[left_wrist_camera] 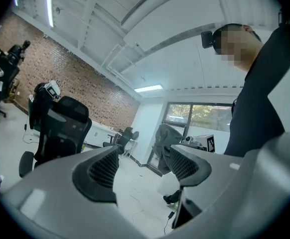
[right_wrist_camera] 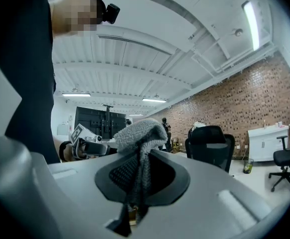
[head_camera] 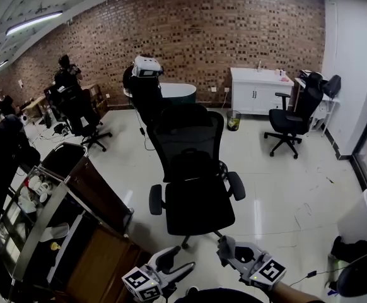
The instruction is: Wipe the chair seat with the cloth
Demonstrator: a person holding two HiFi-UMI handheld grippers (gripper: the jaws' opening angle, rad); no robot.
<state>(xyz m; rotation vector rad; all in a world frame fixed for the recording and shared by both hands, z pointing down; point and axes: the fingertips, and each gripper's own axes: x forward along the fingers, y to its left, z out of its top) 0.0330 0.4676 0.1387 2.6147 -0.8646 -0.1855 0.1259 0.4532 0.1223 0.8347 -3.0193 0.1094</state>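
chair seat [head_camera: 199, 208]: dark, broad, apparently padded or mesh, facing me on the office chair [head_camera: 193, 145] that stands on the pale floor [head_camera: 284, 194] just ahead of both tools. i judge the seat itself firm enough to press on, but the chair looks like a swivel type on a wheeled base, so i expect it to roll or turn under a sideways stroke. left gripper [left_wrist_camera: 144, 166]: jaws standing well apart with nothing between them, only floor and room beyond; it is free, and i judge an armrest [head_camera: 156, 201] a sensible place for it to steady the chair. right gripper [right_wrist_camera: 141, 176]: jaws closed together on the cloth [right_wrist_camera: 137, 132], held low in front of me and well short of the seat. the cloth is grey, with a looped, towel-like surface; i judge it light, soft and limp, with no slip risk against the ribbed pads. it is pinched through a narrow gathered part, with a rounded bunch standing clear past the jaw tips; that free bunch is the part i would lay on the seat, so the present hold needs no regrip.
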